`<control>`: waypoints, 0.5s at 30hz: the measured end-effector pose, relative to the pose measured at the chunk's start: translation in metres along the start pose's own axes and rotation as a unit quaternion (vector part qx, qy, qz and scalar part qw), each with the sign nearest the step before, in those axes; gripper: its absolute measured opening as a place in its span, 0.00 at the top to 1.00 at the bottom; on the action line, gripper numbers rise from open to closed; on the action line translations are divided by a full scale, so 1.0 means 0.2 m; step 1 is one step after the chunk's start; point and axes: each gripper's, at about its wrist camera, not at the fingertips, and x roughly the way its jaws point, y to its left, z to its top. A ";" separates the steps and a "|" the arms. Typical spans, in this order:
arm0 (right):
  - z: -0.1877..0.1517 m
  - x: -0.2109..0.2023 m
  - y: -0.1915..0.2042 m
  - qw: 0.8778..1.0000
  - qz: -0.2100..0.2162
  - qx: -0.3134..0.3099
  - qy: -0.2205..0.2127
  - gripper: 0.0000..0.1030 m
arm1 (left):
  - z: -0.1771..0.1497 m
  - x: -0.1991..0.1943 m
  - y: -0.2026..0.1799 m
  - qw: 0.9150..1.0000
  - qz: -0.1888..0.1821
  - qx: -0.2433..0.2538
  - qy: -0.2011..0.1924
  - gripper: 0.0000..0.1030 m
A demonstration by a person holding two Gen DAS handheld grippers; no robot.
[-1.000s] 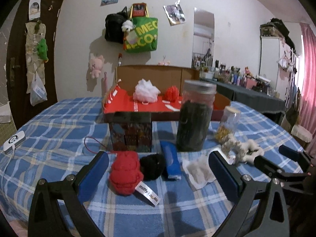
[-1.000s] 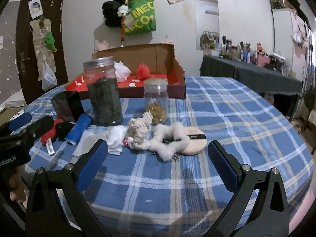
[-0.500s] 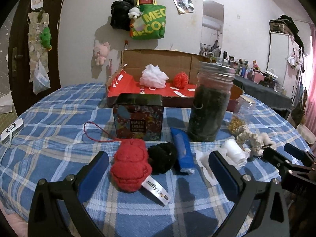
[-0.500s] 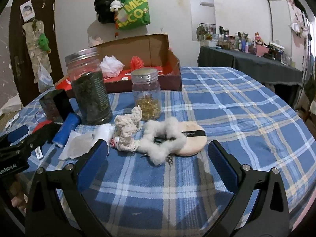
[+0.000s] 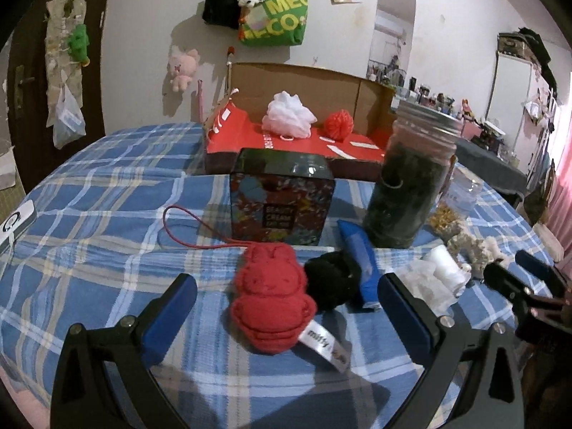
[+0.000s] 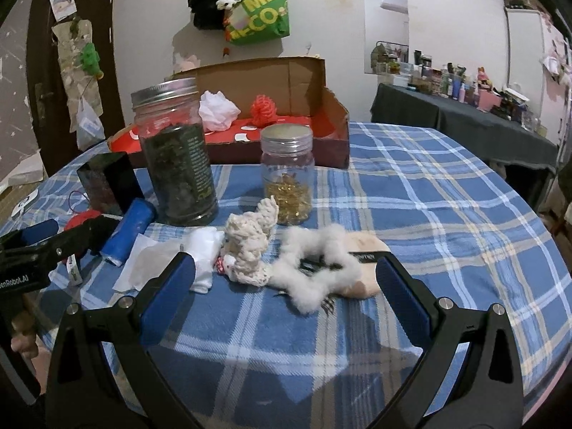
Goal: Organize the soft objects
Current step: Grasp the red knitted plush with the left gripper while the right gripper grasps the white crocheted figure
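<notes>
Dead ahead of the left gripper (image 5: 286,300) – wide apart, empty – red plush bunny (image 5: 272,302), long axis fore-and-aft; right gripper (image 6: 286,286) likewise agape, farther off.

My two views are a bit dim, with soft light from above that puts dark shadows on the desk (image 6: 429,193) close to me. The edges bend round and go black in the corners. Far things look fuzzy.

The tall jar (image 5: 411,186) is hiding most of the small jar (image 5: 461,193); the puff (image 6: 361,264) is lying half under the scrunchie (image 6: 318,268).
</notes>
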 end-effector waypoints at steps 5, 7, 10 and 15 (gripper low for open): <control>0.04 0.03 0.02 1.000 0.015 -0.004 0.010 0.00 | 0.02 0.00 0.06 1.000 0.000 0.007 0.012 0.00; 0.05 0.04 0.03 1.000 0.012 -0.010 0.013 0.00 | 0.04 0.01 0.09 1.000 0.000 0.009 0.019 0.00; 0.07 0.05 0.04 1.000 0.016 -0.015 0.015 0.01 | 0.05 0.01 0.12 1.000 0.005 0.014 0.028 0.02; 0.08 0.09 0.07 0.999 0.019 -0.024 0.024 0.25 | 0.04 0.06 0.13 0.998 -0.016 0.026 0.048 0.17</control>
